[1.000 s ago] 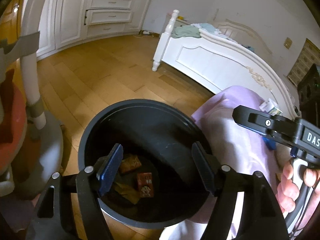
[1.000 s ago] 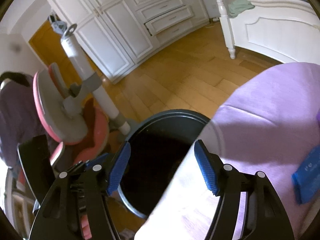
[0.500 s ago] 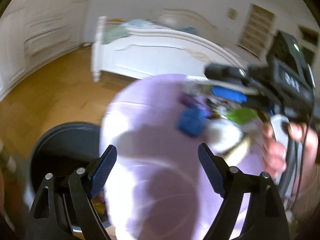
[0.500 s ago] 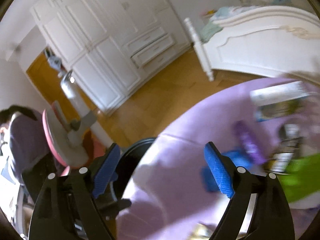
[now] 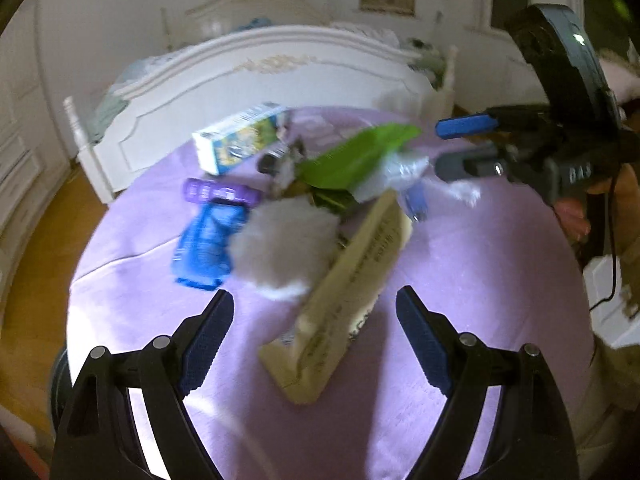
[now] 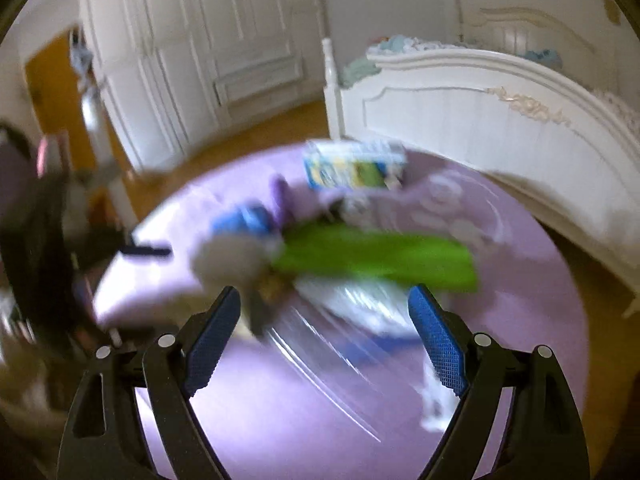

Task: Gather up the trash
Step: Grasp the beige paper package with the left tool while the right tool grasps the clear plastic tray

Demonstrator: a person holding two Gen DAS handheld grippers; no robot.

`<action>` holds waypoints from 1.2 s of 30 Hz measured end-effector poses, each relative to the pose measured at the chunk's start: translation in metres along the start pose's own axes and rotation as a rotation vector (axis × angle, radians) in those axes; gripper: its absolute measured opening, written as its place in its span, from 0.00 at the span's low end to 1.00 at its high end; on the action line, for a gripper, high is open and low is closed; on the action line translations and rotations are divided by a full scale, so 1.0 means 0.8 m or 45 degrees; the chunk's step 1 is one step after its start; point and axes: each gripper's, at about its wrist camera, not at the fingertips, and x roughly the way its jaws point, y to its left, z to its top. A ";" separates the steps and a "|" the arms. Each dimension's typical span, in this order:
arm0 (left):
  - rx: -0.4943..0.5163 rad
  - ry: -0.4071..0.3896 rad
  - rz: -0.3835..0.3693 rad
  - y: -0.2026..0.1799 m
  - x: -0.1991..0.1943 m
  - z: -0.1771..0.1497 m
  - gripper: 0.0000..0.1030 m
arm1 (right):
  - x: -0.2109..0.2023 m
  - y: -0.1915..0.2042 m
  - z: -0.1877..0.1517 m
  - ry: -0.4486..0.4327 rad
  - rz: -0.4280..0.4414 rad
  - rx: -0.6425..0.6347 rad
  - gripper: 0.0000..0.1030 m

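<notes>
A pile of trash lies on a round table with a purple cloth [image 5: 460, 280]: a long beige box [image 5: 344, 296], a crumpled white tissue [image 5: 284, 248], a blue packet [image 5: 206, 244], a purple tube [image 5: 220, 194], a green wrapper [image 5: 356, 156] and a white-blue carton [image 5: 240, 142]. My left gripper [image 5: 316, 336] is open and empty, just in front of the beige box. My right gripper [image 6: 324, 332] is open and empty above the blurred pile, with the green wrapper [image 6: 376, 258] ahead of it. It also shows in the left wrist view [image 5: 464, 146] at the far right.
A white bed footboard [image 5: 260, 68] stands right behind the table. White wardrobes [image 6: 192, 52] line the far wall. The black bin's rim [image 5: 56, 384] shows at the table's lower left edge. A white box with a cable [image 5: 608, 300] sits at the right.
Both grippers have swung from the black bin on the floor up and over to the table. The trash pile is now in front of them. Both stay open.
</notes>
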 end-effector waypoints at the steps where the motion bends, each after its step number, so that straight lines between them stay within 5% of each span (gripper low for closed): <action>1: 0.011 0.016 -0.006 -0.003 0.005 0.000 0.80 | 0.002 -0.002 -0.011 0.029 -0.025 -0.041 0.82; 7: 0.000 0.092 -0.033 -0.011 0.025 0.001 0.79 | 0.030 0.012 -0.045 0.122 -0.106 -0.188 0.75; 8: -0.005 0.099 -0.036 -0.011 0.027 0.001 0.74 | 0.034 0.014 -0.047 0.140 -0.108 -0.195 0.61; 9: -0.009 0.111 -0.042 -0.011 0.029 0.001 0.62 | 0.037 0.015 -0.050 0.150 -0.112 -0.202 0.58; 11: -0.027 0.131 -0.049 -0.013 0.031 -0.001 0.49 | 0.038 0.017 -0.053 0.132 -0.114 -0.206 0.56; 14: -0.050 0.127 -0.051 -0.013 0.029 -0.003 0.44 | 0.032 0.016 -0.053 0.108 -0.086 -0.163 0.54; 17: -0.069 0.115 -0.081 -0.013 0.024 -0.005 0.20 | 0.020 0.008 -0.053 0.080 -0.020 -0.089 0.50; 28: -0.176 -0.026 -0.074 0.002 -0.024 -0.014 0.20 | -0.027 -0.022 -0.038 -0.087 0.285 0.332 0.50; 36: -0.173 0.021 -0.078 0.005 -0.017 -0.019 0.25 | -0.028 -0.013 -0.011 -0.179 0.306 0.443 0.50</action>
